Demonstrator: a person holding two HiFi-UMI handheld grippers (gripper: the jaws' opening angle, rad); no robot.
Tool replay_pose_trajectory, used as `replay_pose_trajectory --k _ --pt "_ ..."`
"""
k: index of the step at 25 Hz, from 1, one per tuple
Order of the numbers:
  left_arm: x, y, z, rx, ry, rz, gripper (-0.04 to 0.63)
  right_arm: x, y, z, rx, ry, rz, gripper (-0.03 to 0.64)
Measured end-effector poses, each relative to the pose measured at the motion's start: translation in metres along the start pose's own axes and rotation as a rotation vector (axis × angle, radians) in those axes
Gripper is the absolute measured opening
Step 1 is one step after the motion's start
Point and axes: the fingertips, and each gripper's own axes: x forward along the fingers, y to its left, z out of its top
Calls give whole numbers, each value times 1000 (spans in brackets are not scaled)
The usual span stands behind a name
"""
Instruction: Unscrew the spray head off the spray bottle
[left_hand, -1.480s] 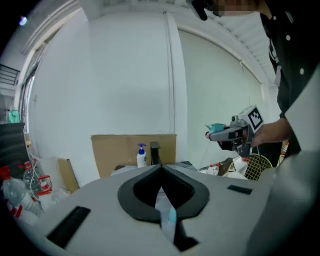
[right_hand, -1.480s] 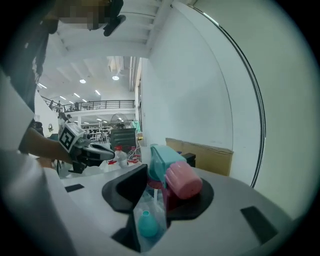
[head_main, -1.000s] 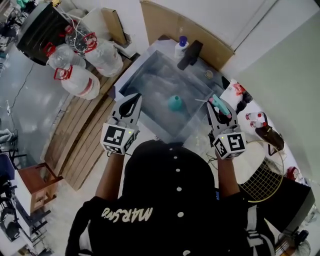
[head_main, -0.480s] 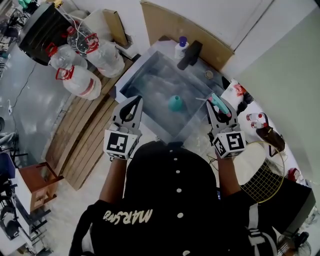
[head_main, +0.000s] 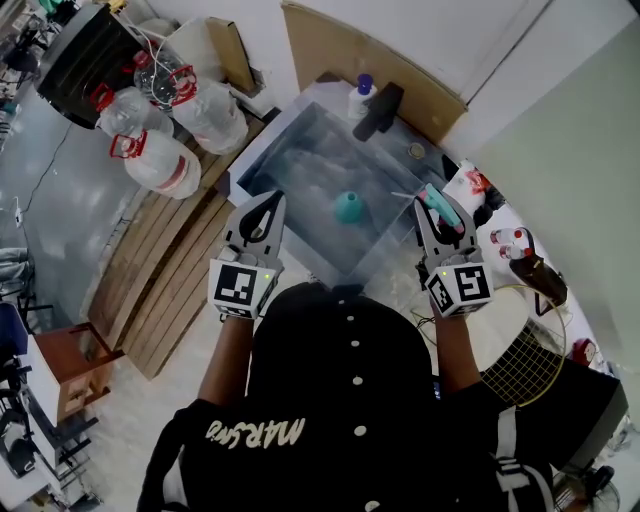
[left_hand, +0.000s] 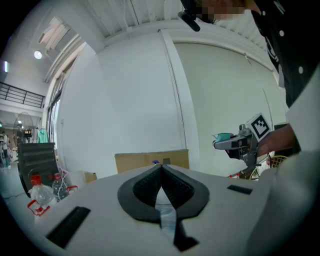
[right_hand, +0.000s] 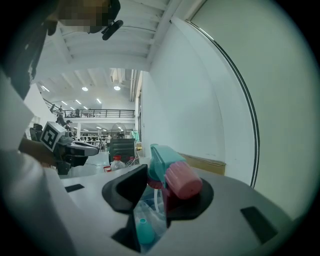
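Teal spray head held by right gripper at sink rim, left gripper closed empty, bottle mid-basin

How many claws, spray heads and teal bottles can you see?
Claws: 2, the left claw shut and empty, the right claw shut on the spray head
Spray heads: 1
Teal bottles: 1, the teal bottle with no head on it
Total: 4
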Motion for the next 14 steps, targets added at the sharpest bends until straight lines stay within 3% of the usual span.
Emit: replay_pose_trajectory --k 14 --pt "1 1 1 9 3 -5 25 2 3 5 4 -7 10 149"
